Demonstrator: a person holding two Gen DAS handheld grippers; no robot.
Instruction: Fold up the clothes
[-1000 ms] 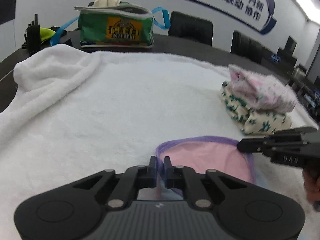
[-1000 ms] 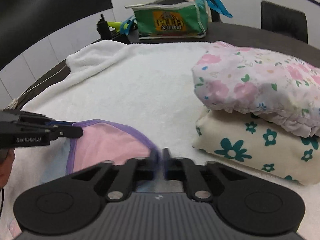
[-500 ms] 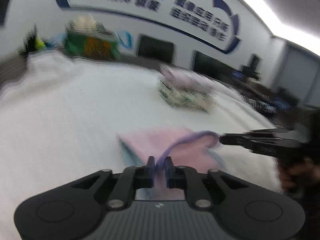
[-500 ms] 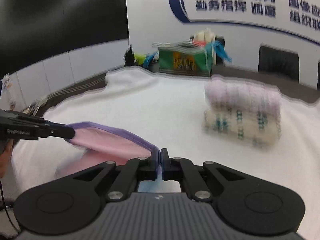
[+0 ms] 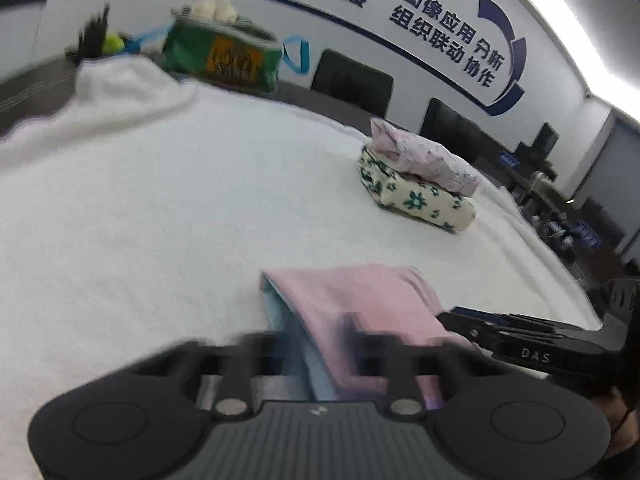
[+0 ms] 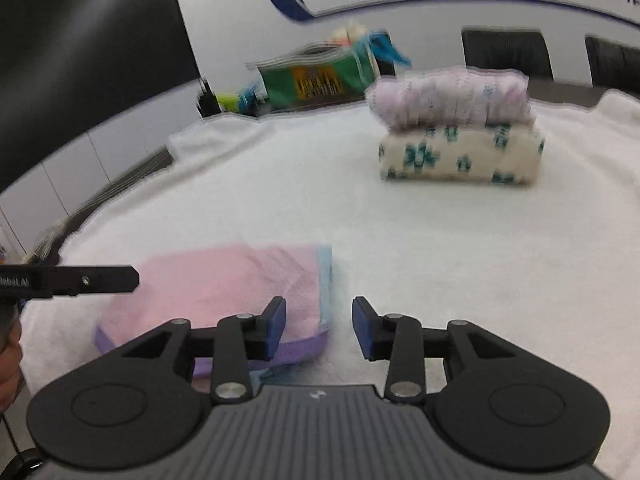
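Your right gripper (image 6: 319, 328) is released: its two blue-padded fingers (image 6: 275, 327) stand apart, with the left pad above the near right corner of the pink garment (image 6: 224, 292) and the right pad over bare white towel (image 6: 440, 240). Nothing sits between the pads.

Your left gripper (image 5: 316, 354) is motion-blurred in its own view. The fingers appear spread, with the pink garment (image 5: 360, 308) lying in the gap between them, but the blur prevents confirming whether the pads touch the cloth. In the right wrist view, the left gripper (image 6: 100, 280) enters from the left edge as a flat black bar over the far left part of the garment.

The pink garment lies folded flat on the white towel (image 5: 160, 208), directly in front of both grippers. Its top layer is pink, a light blue layer shows along the right edge, and a purple band runs along the near edge.

Further back on the towel, well apart from the pink garment, stands a stack of two folded pieces: a pink floral piece (image 6: 452, 96) rests on a cream piece with green flowers (image 6: 460, 156).

Beyond the towel's far edge sits a green bag (image 6: 316, 80) with blue handles. Black chairs (image 6: 504, 52) stand against the wall with blue lettering (image 5: 440, 20).
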